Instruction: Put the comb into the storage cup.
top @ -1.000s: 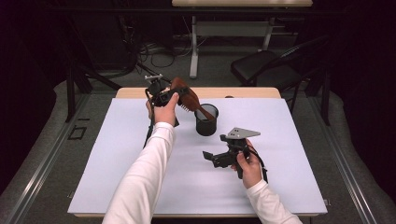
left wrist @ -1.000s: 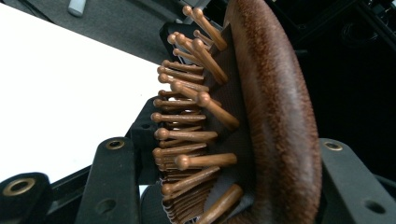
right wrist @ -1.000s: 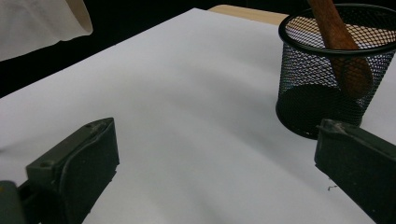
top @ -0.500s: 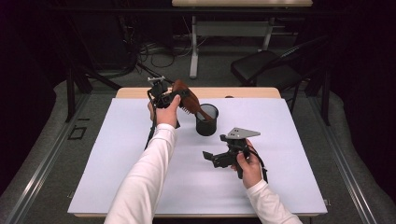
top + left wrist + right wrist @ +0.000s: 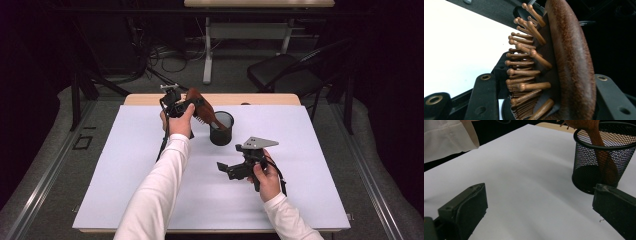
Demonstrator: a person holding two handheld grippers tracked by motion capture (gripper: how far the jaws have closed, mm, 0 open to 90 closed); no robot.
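Two grippers: left gripper [image 5: 186, 106] clamped on wooden hairbrush [image 5: 200, 106] head, handle inside mesh cup [image 5: 221, 128], table [image 5: 125, 165] far-centre. Right gripper [image 5: 227, 169] empty, jaws wide. Risk: tilted brush levers light cup over.

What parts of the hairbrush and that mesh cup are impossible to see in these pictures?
- Hairbrush handle: left gripper view, cut off behind the head.
- Handle tip: right gripper view, blurred behind the mesh cup wall.
- Cup's base: high view, too small and dark.
- Left gripper: high view, partly covered by the hand.
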